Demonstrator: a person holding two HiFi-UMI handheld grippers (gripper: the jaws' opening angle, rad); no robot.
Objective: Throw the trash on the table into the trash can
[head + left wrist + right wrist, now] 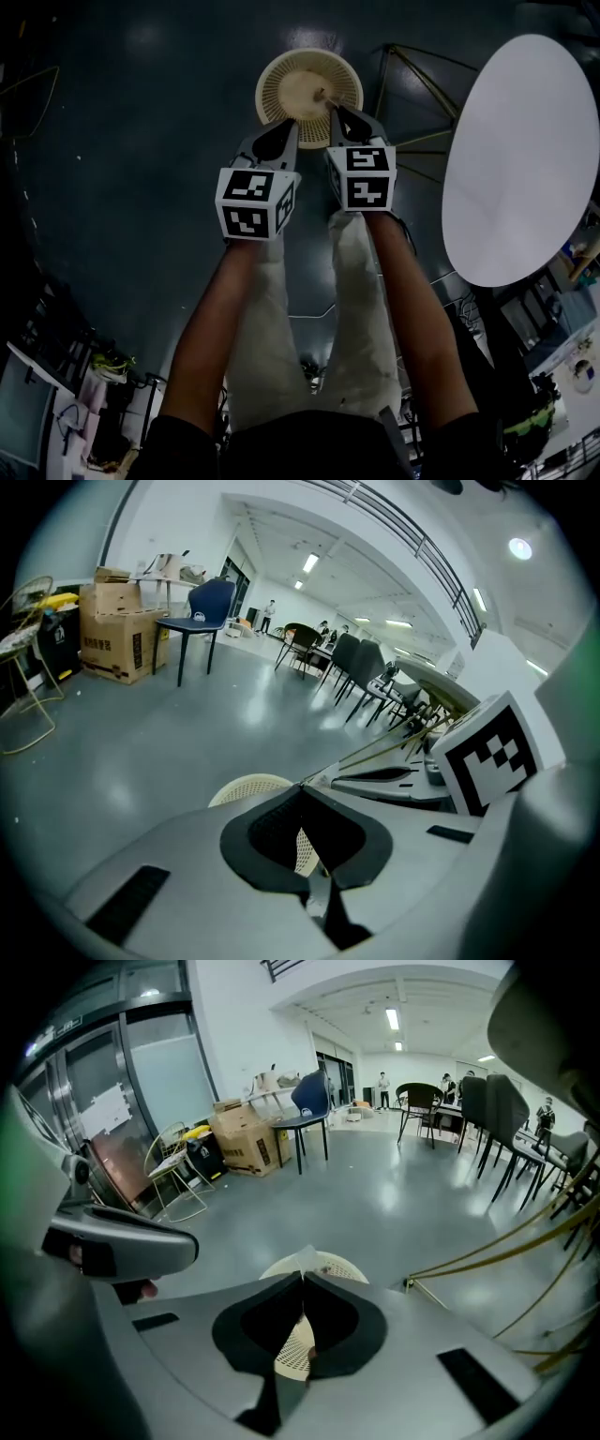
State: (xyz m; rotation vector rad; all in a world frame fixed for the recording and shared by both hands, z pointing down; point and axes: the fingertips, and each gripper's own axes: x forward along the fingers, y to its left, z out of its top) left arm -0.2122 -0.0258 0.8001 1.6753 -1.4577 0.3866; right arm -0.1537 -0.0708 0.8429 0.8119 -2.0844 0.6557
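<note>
Standing near trash can [309,89], white table [525,159]

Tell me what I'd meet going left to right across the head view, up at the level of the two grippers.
Left gripper → right gripper, pinching a pale scrap → white oval table.

Surface and finish notes

Dark grey floor [141,141]: glossy, reflecting the lamps. Round cream trash can [309,92]: perforated matt plastic. White oval table top [525,159]: smooth, matt. Brown boxes [117,630]: cardboard. Grey right gripper [302,1274]: matt plastic shell, nipping a pale thin scrap [306,1256], material unclear.
</note>
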